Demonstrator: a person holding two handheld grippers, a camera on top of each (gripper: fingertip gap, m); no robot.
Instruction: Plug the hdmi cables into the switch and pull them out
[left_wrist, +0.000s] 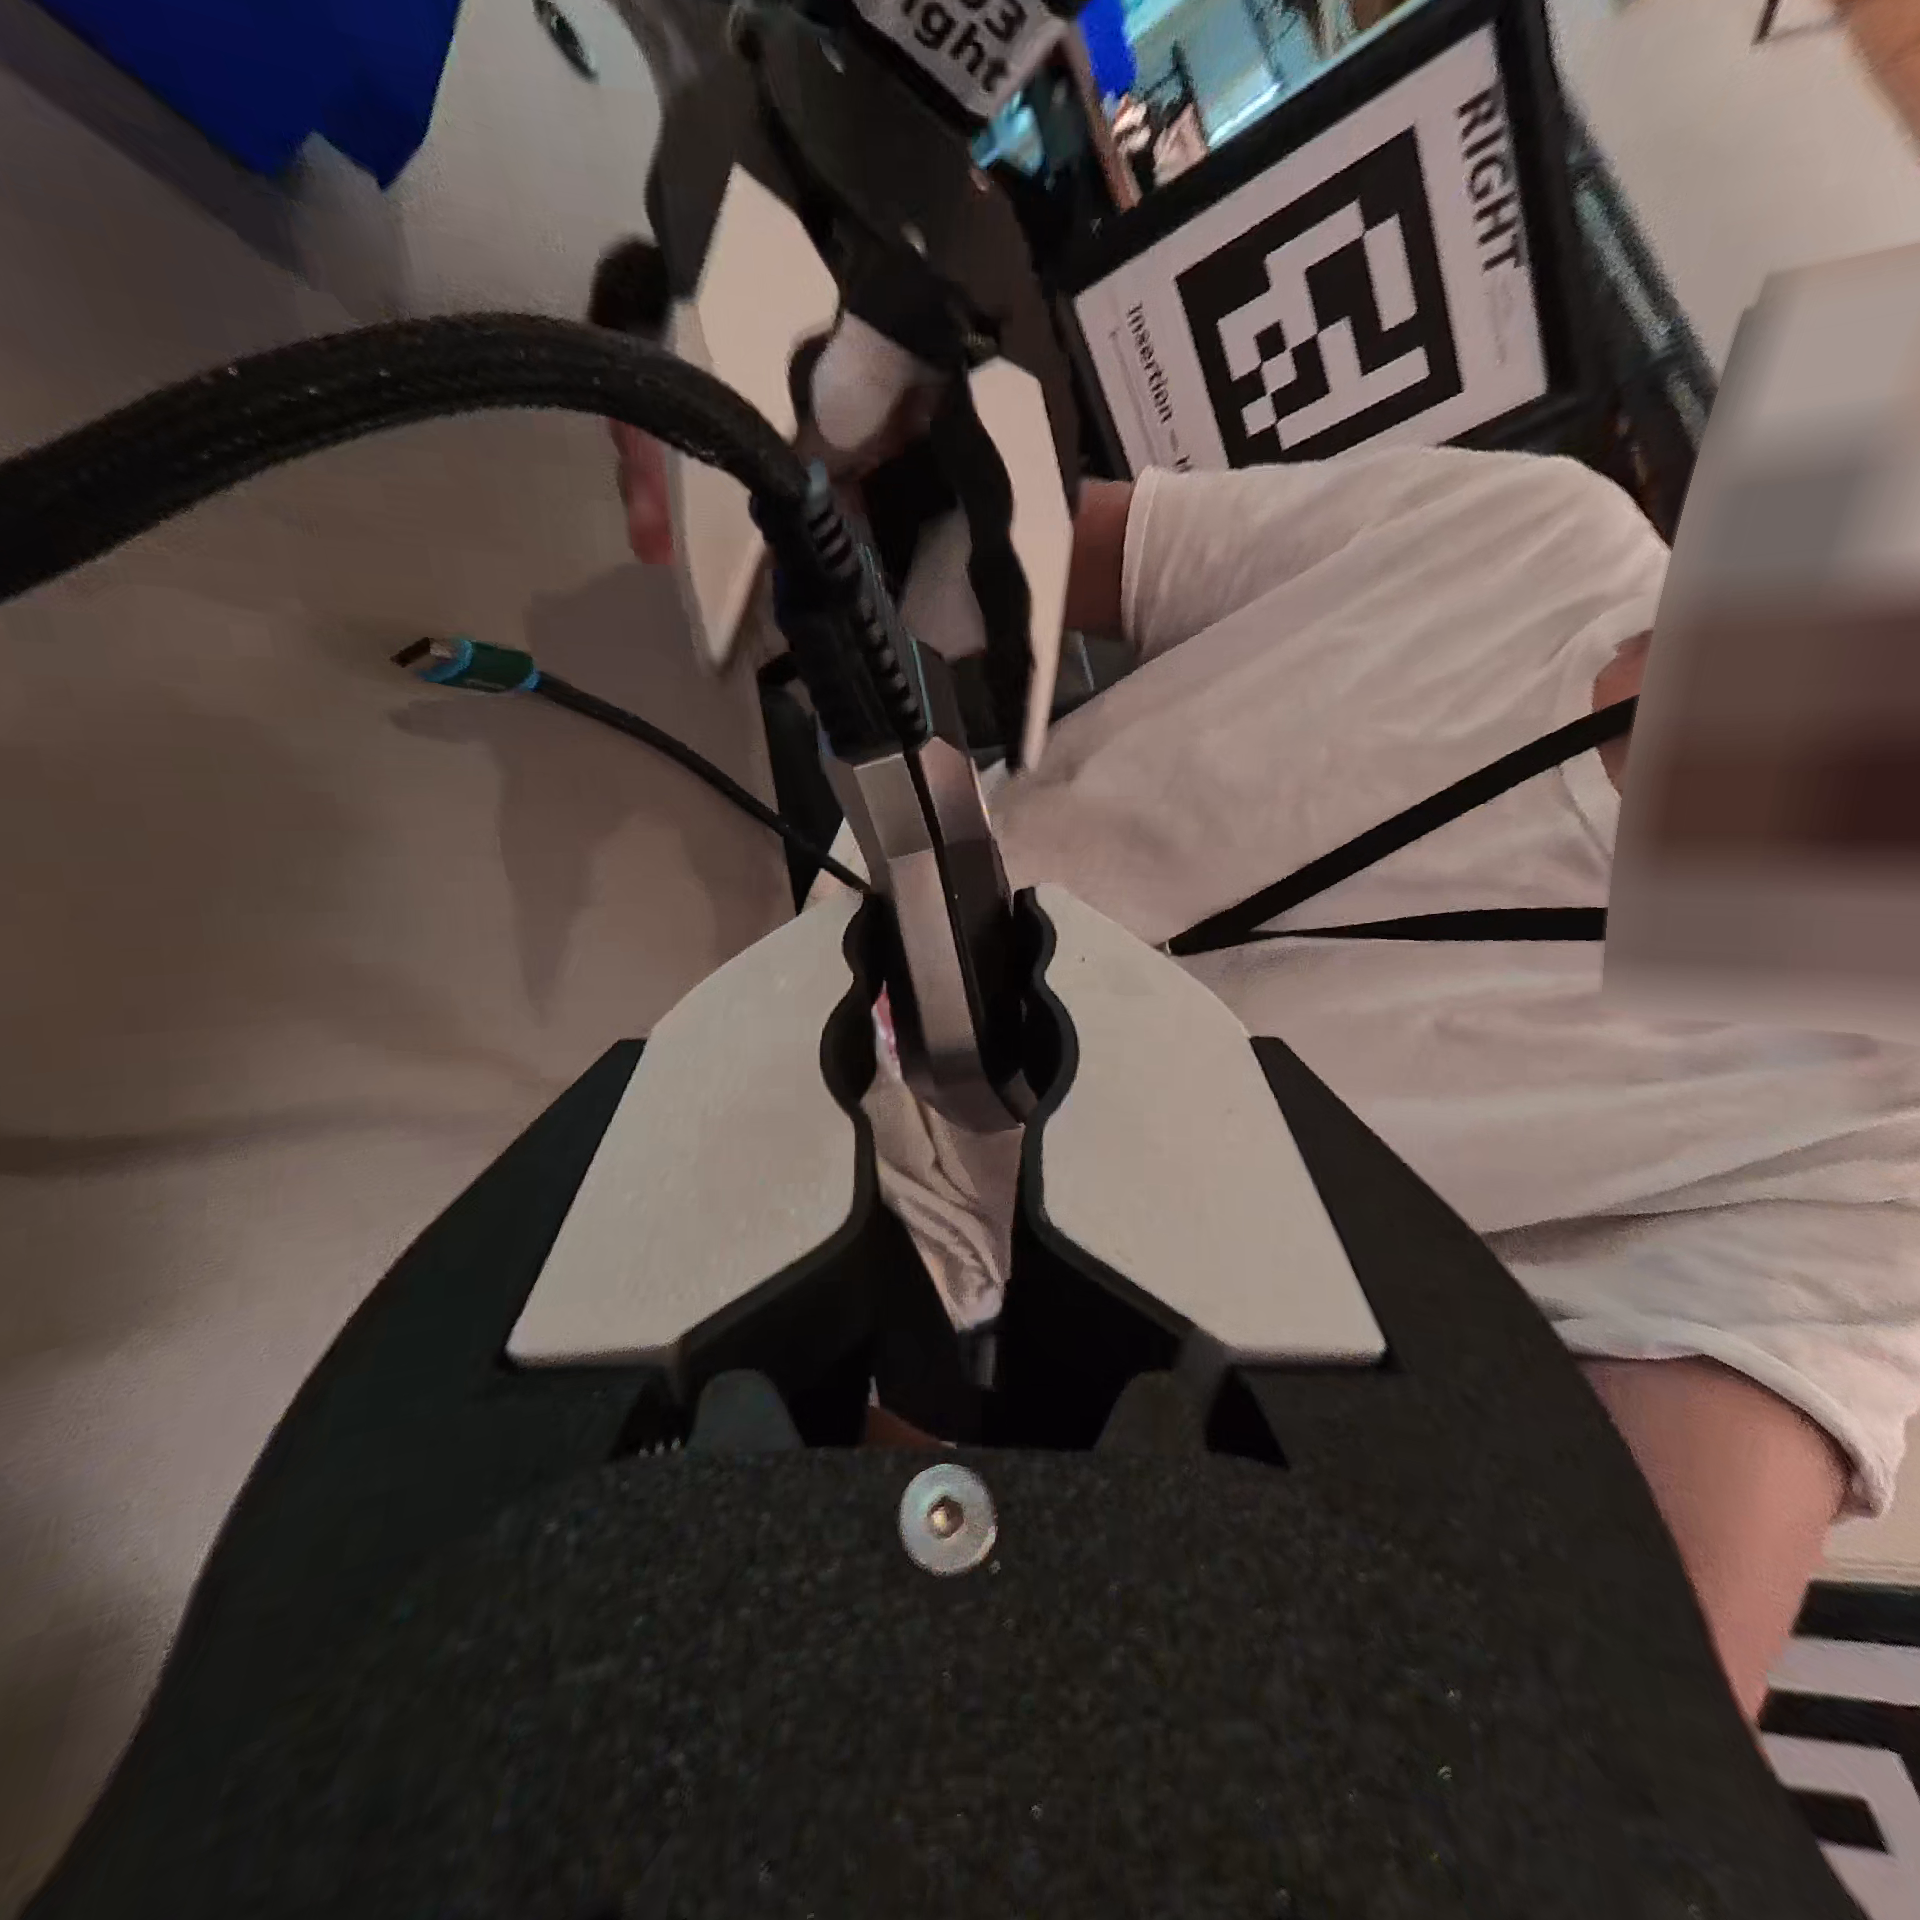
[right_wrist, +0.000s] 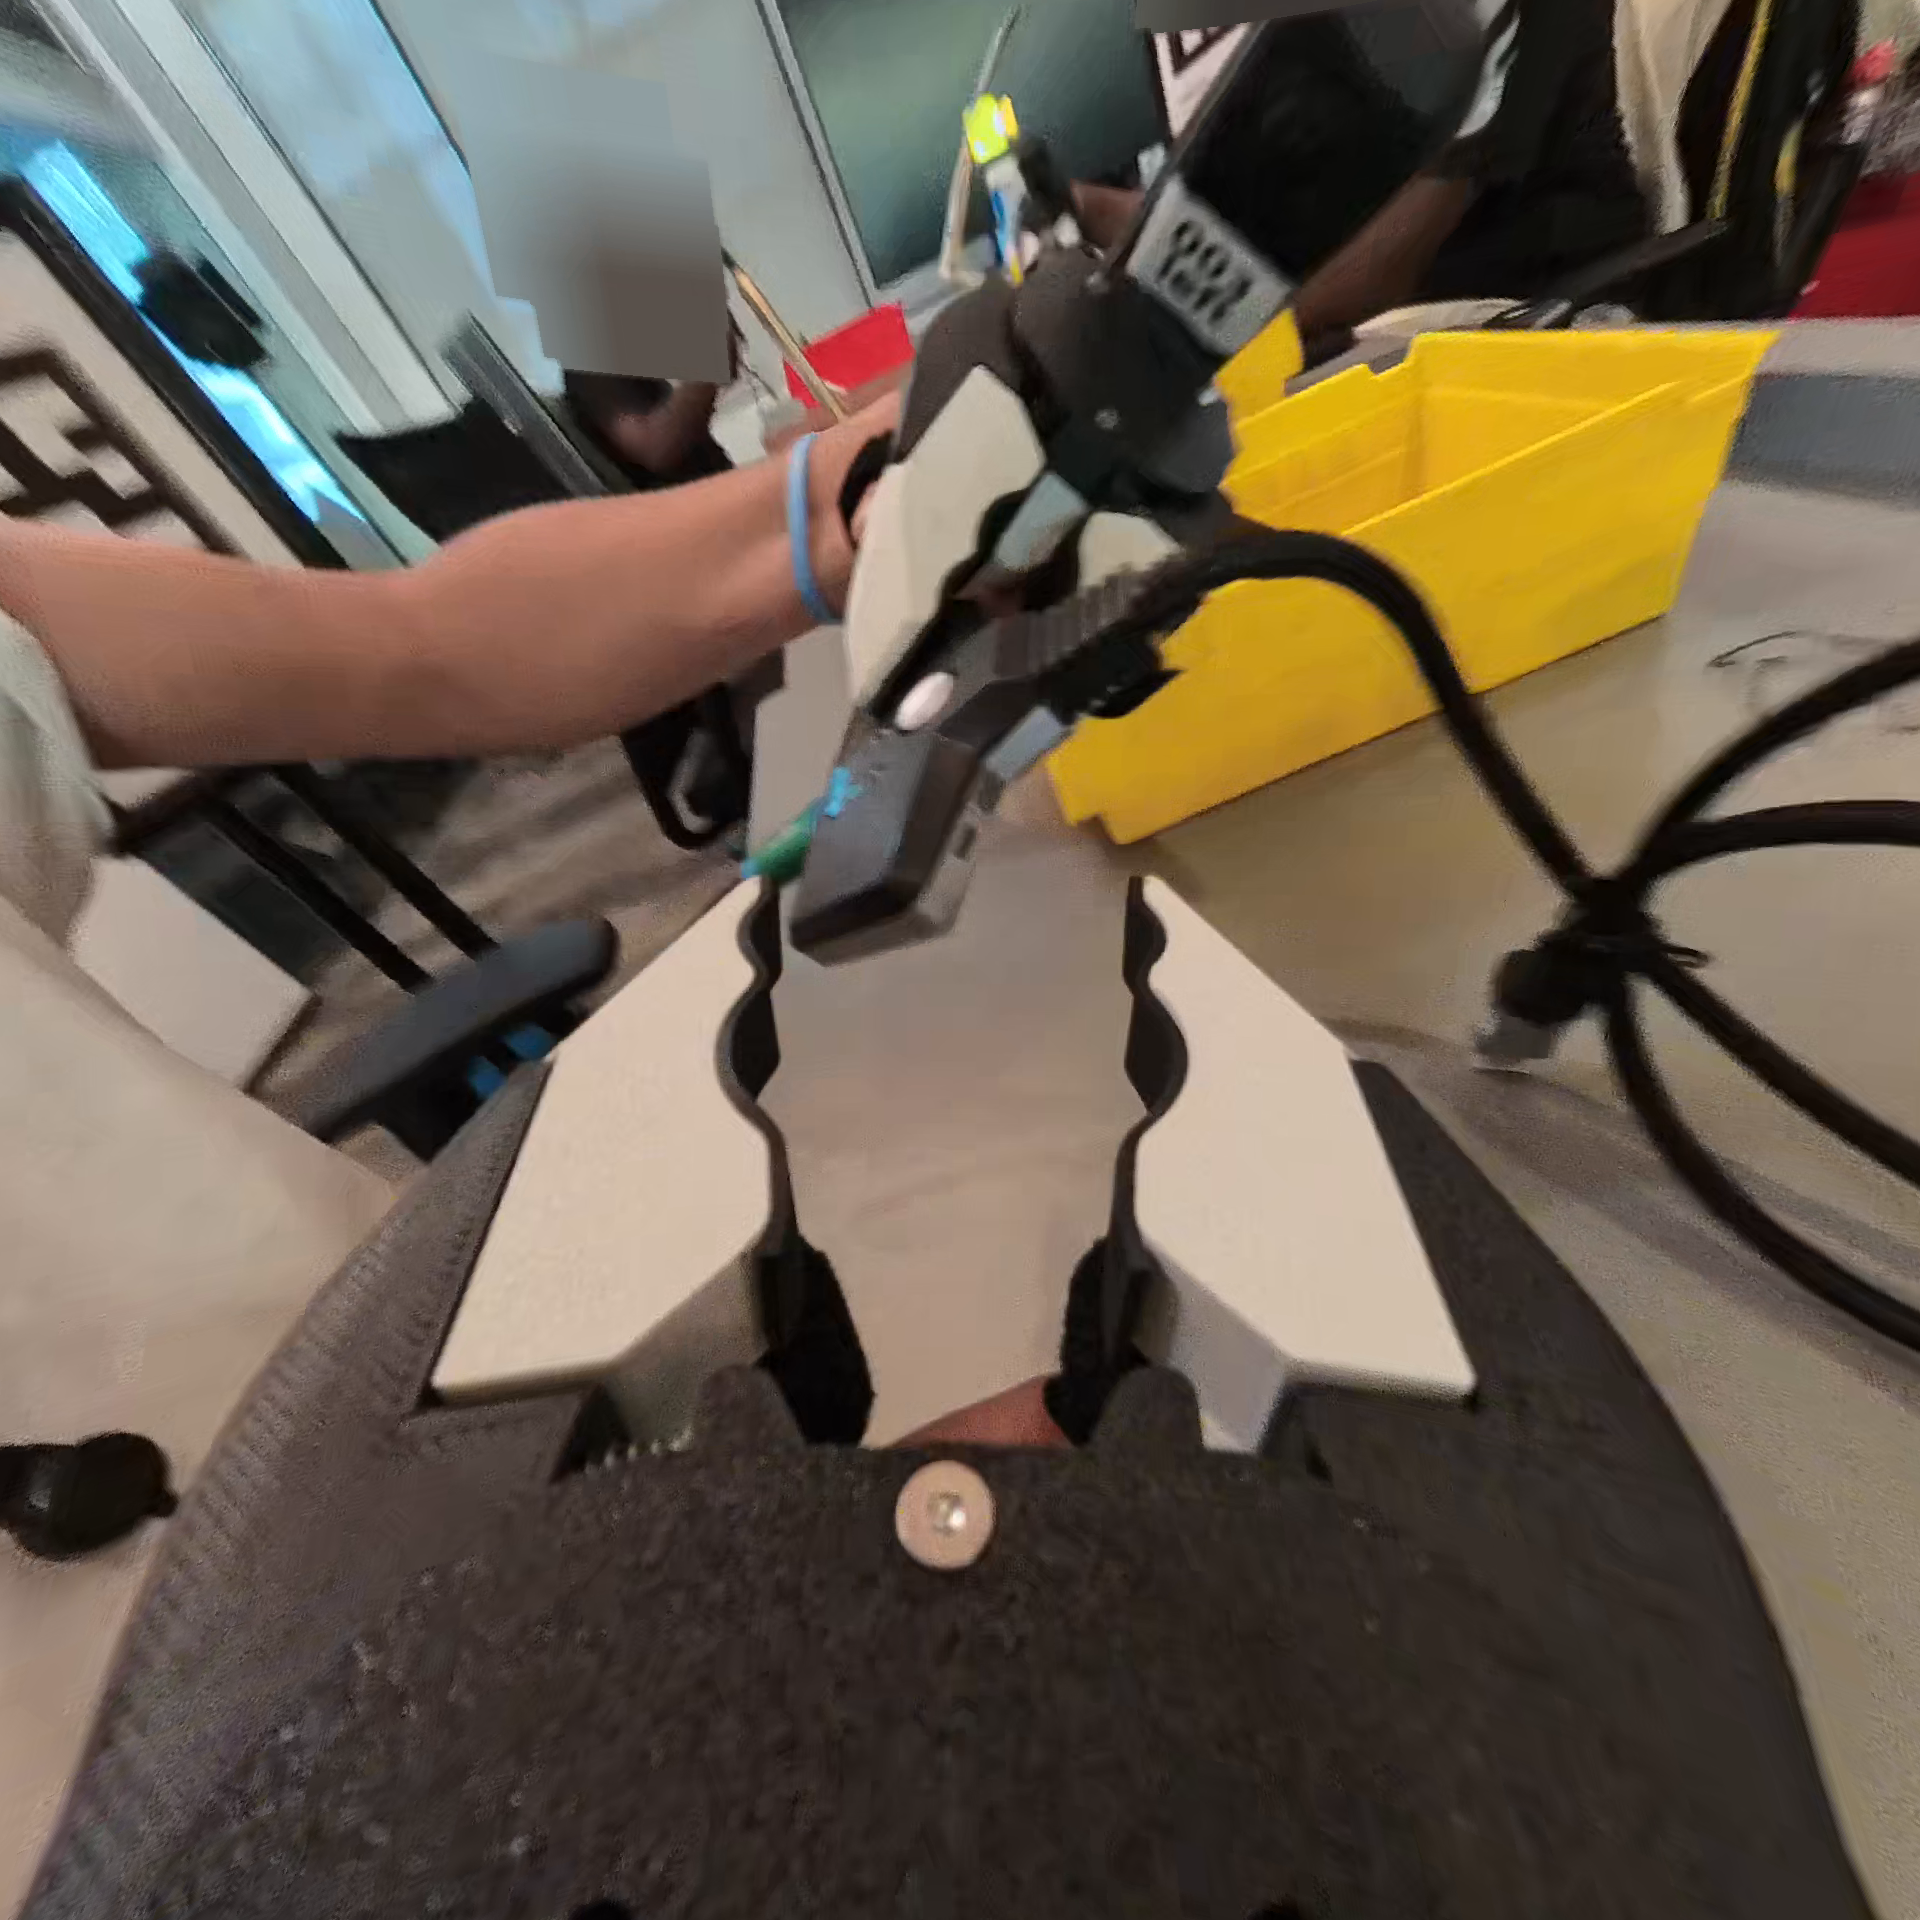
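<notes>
My left gripper (left_wrist: 943, 935) is shut on a flat grey and black HDMI switch (left_wrist: 925, 831) and holds it above the table, edge-on. A thick black braided HDMI cable (left_wrist: 343, 384) curves in from the left, and its ribbed plug (left_wrist: 857, 613) sits at the switch's far end. My right gripper (left_wrist: 878, 707) is open, with one finger on each side of that plug. In the right wrist view my right gripper (right_wrist: 948, 894) is open with the switch (right_wrist: 883, 831) just beyond its tips, held by the left gripper (right_wrist: 966, 665).
A thin cable with a green and blue plug (left_wrist: 473, 665) lies on the table to the left. A yellow bin (right_wrist: 1455, 540) stands behind the switch. Looped black cable with a loose plug (right_wrist: 1517, 1029) lies at the right. A person in a white shirt (left_wrist: 1351, 727) is close by. Across from one pair of fingers to the other is roughly 5 centimeters.
</notes>
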